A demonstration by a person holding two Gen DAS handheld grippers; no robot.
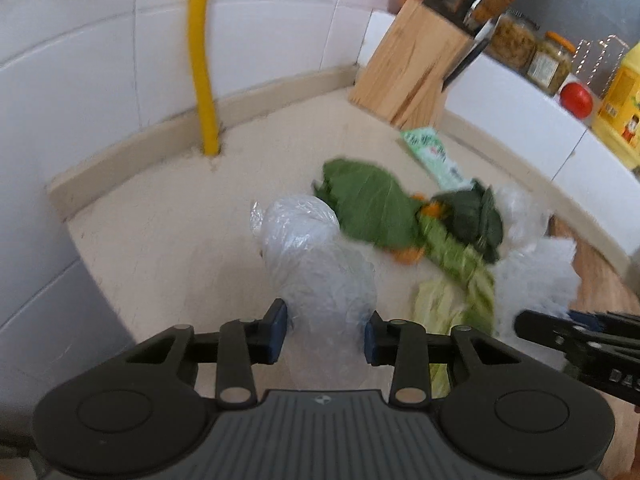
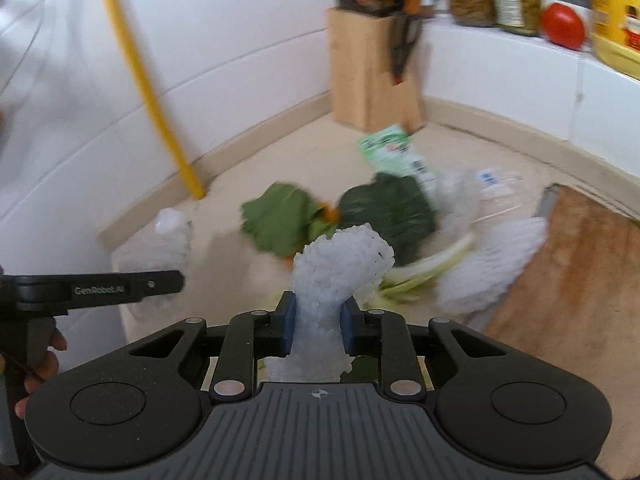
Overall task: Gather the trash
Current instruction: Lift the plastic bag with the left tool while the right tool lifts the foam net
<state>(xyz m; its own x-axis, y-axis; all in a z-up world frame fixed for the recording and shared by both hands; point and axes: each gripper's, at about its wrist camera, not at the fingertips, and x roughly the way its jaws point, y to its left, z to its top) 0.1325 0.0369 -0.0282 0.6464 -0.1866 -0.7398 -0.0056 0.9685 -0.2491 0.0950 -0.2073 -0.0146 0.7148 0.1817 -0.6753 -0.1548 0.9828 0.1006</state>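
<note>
Near edge of desk [image 1: 160, 248]: left gripper [image 1: 326, 334] jaws clenched on clear bag [image 1: 316, 256]. Right gripper [image 2: 318, 326] jaws clenched on foam net [image 2: 340, 268], net sticking up between pads. Leaves [image 1: 372, 204] and green packet [image 1: 432, 152] lie farther on desk, mid-scene. Knife block [image 1: 408, 68] in far corner. Cutting board [image 2: 580, 280] at right. Tomato [image 2: 562, 26] on far-right ledge.

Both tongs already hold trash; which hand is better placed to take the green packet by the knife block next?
Probably right. Its tongs, though shut on foam netting, face the green packet more directly. The left tongs, gripping a clear plastic bag, see it further off to the side.
</note>
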